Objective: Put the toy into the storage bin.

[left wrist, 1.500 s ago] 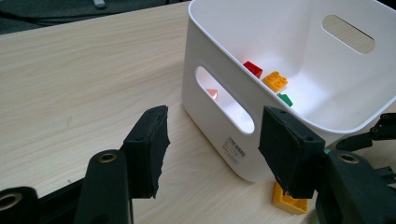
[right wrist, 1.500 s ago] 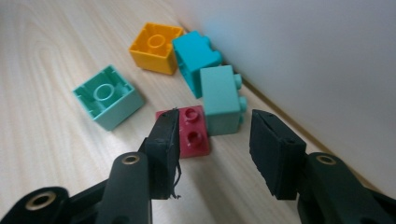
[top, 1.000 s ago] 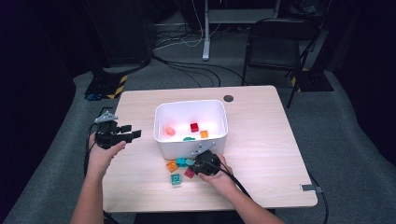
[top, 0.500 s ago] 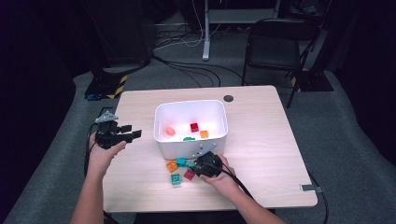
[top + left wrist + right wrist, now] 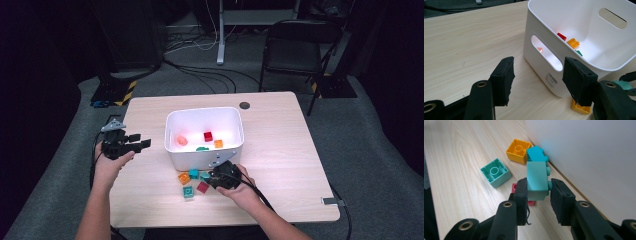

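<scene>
Four bricks already lie in the white bin [image 5: 172, 132]; my right tool [image 5: 539, 191] grips a mint brick [image 5: 537, 180] at its 6 o'clock wall, left tool [image 5: 537, 75] open, three bricks left on the worktop [image 5: 280, 165].

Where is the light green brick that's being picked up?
In the right gripper view the light green brick sits clamped in the right gripper, just above the table beside the white bin, with the red brick under it.

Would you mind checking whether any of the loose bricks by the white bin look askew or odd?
Two stand out: the orange brick and the green brick lie upside down on the table, hollow undersides up.
</scene>
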